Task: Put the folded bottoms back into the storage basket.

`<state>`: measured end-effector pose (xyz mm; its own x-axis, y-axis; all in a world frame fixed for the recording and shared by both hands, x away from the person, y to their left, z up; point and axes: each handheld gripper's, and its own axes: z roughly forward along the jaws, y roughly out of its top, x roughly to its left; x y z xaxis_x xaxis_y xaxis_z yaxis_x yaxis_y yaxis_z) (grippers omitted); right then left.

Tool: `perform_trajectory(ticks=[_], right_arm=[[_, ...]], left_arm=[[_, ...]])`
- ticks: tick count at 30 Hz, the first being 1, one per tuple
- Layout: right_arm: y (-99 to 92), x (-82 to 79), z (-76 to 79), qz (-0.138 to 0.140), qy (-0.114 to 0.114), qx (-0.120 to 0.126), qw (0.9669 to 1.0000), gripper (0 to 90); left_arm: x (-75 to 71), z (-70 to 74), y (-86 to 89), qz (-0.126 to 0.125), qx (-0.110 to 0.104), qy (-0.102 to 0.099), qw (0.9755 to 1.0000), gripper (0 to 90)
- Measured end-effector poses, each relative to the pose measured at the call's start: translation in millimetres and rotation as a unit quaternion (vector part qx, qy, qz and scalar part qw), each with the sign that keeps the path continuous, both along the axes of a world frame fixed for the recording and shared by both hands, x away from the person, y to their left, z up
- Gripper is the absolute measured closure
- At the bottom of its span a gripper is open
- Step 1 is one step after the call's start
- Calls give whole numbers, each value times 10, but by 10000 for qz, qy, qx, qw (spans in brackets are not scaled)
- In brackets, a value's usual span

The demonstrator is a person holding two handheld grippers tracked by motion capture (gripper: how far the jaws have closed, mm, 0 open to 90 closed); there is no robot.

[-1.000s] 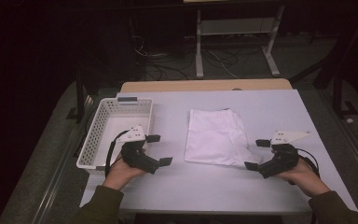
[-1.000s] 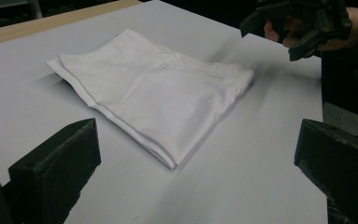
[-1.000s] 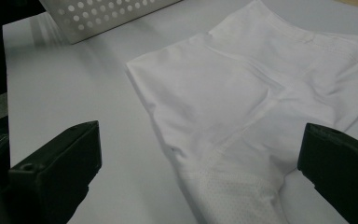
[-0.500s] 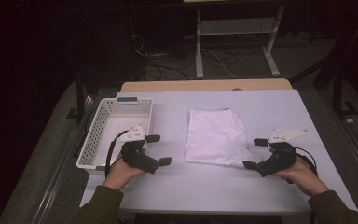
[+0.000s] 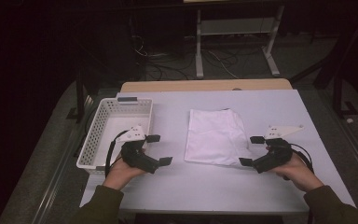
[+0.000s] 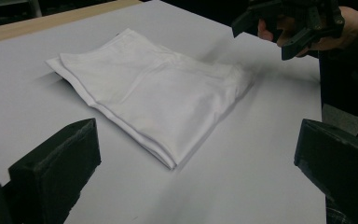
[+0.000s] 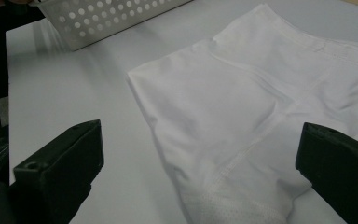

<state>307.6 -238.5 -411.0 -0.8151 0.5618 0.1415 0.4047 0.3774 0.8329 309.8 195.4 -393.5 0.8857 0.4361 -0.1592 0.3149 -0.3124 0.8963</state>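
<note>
A folded white cloth [image 5: 213, 136] lies flat in the middle of the white table [image 5: 205, 186]. My left gripper [image 5: 159, 150] rests to the cloth's left, open and empty, a short gap from its edge. From the right, my right gripper [image 5: 251, 150] stands open with its jaws right at the cloth's right edge. In the left gripper view the cloth [image 6: 158, 93] lies ahead of the left gripper [image 6: 196, 156], with the right gripper [image 6: 298, 23] beyond it. In the right gripper view the cloth's near corner [image 7: 242, 140] sits between the jaws of the right gripper [image 7: 200, 156], and I cannot tell if they touch it.
A white perforated basket [image 5: 100, 140] stands empty at the table's left, just behind my left hand; its wall [image 7: 107, 16] shows past the cloth. A wooden strip [image 5: 205, 86] borders the table's far edge. Dark floor, cables and a metal stand lie beyond.
My right gripper has slid a little to the left, up to the cloth's right edge. The left gripper and the cloth have stayed put.
</note>
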Motion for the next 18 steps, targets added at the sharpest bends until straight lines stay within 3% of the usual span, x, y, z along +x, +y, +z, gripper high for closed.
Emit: perform_trajectory(ticks=[18], right_arm=[[97,106,26,39,49,-74,10000,17]], left_arm=[[2,-1,1,2,7,5,10000,0]])
